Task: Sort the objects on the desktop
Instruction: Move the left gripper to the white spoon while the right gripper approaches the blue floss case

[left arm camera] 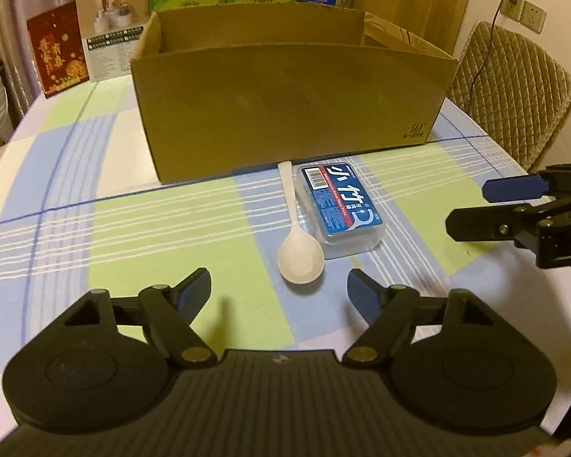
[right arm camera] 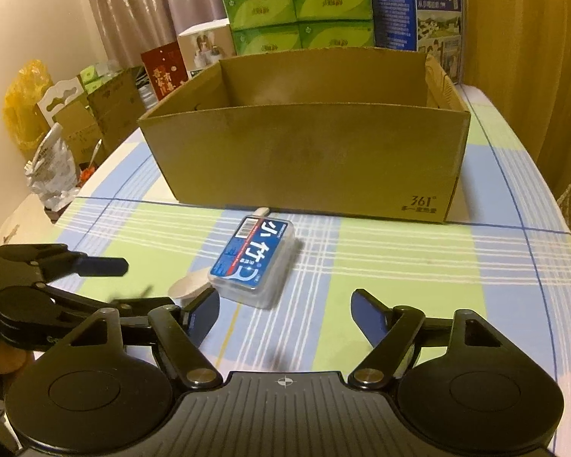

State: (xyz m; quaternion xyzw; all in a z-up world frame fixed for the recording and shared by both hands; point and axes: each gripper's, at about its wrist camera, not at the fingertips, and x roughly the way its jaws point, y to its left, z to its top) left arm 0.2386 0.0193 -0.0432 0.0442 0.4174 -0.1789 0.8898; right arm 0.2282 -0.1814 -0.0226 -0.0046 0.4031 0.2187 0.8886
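we see a table under a checked cloth of green, blue and white, with curtains and stacked cartons behind it. an open cardboard box fills the upper middle of both views. in front of it, touching the cloth, a white spoon lies just left of a clear case with a blue label, the two side by side at the centre of the left wrist view; in the right wrist view the case sits at centre and the spoon shows only as a pale bowl to its lower left. our left gripper at the bottom of its frame has its jaws partly apart with nothing between them, the spoon bowl just beyond the tips. our right gripper is likewise partly apart and empty, the case just ahead of its left finger.
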